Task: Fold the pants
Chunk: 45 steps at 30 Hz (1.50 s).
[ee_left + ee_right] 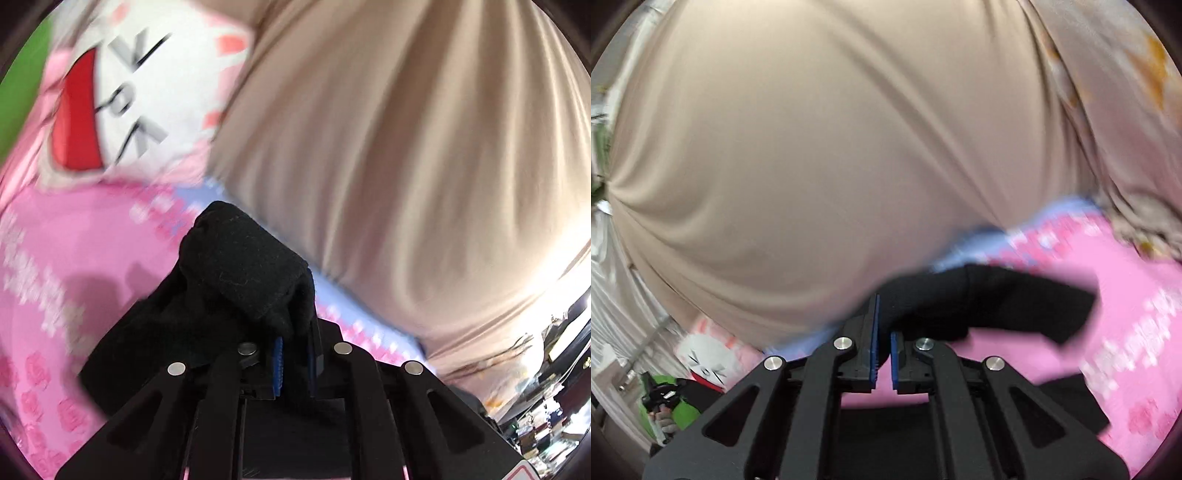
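The pants are black knit fabric. In the left wrist view my left gripper (295,332) is shut on a bunched fold of the black pants (236,273), lifted above a pink bedspread (74,251). In the right wrist view my right gripper (884,325) is shut on another part of the black pants (990,299), which trail off to the right above the pink bedspread (1126,302). Both views are motion-blurred.
The person's beige-clad torso (388,129) fills the far side of both views, close to the grippers; it also shows in the right wrist view (812,147). A white cartoon pillow (147,92) lies at the left. Room clutter (546,398) shows at the right edge.
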Available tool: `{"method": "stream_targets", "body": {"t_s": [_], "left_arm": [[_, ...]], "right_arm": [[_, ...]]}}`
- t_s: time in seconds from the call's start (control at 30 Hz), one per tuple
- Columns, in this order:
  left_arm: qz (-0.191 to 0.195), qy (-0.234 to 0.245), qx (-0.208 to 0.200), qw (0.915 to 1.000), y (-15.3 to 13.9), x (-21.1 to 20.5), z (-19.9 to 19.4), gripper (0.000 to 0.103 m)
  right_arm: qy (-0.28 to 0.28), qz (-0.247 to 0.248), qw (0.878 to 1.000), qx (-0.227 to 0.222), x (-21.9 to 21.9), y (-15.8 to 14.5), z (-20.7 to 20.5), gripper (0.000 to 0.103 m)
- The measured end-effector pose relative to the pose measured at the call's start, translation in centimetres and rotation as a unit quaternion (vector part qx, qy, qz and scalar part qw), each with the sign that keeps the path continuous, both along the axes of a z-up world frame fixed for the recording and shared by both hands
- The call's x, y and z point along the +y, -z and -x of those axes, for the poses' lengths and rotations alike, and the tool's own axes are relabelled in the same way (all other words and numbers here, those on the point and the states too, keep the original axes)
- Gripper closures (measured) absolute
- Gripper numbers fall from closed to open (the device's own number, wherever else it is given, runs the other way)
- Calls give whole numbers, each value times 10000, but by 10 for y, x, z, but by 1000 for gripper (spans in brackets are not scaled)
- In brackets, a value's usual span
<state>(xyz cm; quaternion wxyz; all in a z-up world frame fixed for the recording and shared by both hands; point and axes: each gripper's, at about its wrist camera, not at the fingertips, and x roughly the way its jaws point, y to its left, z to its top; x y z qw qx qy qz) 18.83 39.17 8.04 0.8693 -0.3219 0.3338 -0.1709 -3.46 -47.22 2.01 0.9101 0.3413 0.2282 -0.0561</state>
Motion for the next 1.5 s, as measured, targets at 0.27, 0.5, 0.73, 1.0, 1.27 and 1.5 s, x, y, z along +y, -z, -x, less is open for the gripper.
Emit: {"method": "stream_targets", "body": {"t_s": [0.27, 0.5, 0.73, 1.0, 1.27, 1.5], "left_arm": [[131, 27, 1416, 9898, 156, 34, 47, 91], [82, 53, 1169, 9931, 128, 26, 34, 91], [-162, -374, 1555, 9870, 124, 43, 59, 83], [-696, -555, 686, 9937, 27, -3, 69, 74], [-1832, 786, 1054, 9743, 74, -145, 2, 58], [-1561, 933, 1055, 9776, 112, -128, 24, 58]], "right_arm": [[-52, -843, 9855, 1473, -3, 119, 19, 99], [-94, -883, 9885, 1220, -8, 103, 21, 98], [335, -554, 9859, 1542, -1, 105, 61, 70], [62, 546, 9939, 959, 54, 35, 55, 56], [-2794, 1320, 9447, 1100, 251, 36, -131, 58], [-3621, 2071, 9002, 1252, 395, 52, -256, 58]]}}
